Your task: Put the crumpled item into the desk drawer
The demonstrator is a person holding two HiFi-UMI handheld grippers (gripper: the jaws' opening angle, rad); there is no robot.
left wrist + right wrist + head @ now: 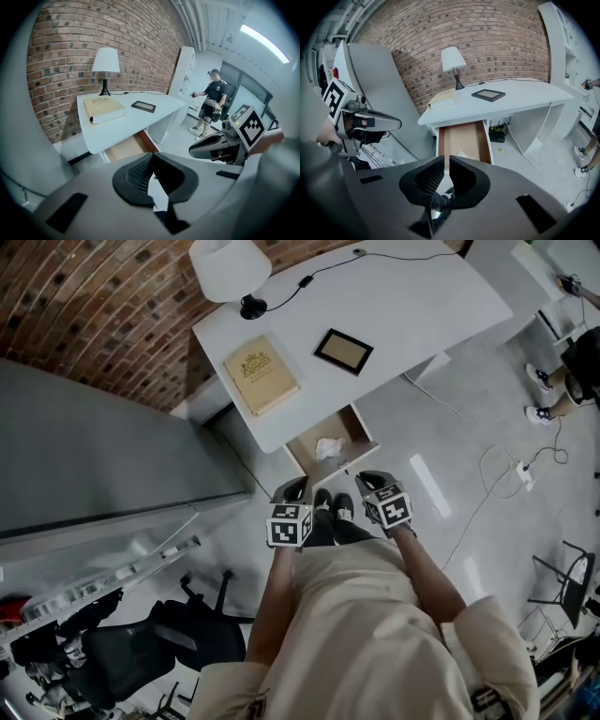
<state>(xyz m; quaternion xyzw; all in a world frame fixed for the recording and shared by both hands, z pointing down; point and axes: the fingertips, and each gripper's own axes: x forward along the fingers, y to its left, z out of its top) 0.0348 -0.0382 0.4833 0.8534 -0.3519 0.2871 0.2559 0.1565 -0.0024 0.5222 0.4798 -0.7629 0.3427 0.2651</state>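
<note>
The crumpled white item (328,447) lies inside the open wooden drawer (360,427) under the white desk (403,296). In the right gripper view the item (462,153) peeks just above the jaws, on the drawer floor (464,136). Both grippers hang close to the person's body, short of the drawer front. My left gripper (291,489) is shut with nothing in it. My right gripper (372,479) is also shut and empty, its pads nearly touching. The left gripper view shows the drawer (123,147) from its left side.
On the desk stand a white lamp (230,268), a cream book (261,374) and a dark picture frame (343,351). A grey panel (94,456) rises at the left. A black office chair (159,638) stands behind, and a cable with a plug (518,470) lies on the floor. Another person (212,103) stands far right.
</note>
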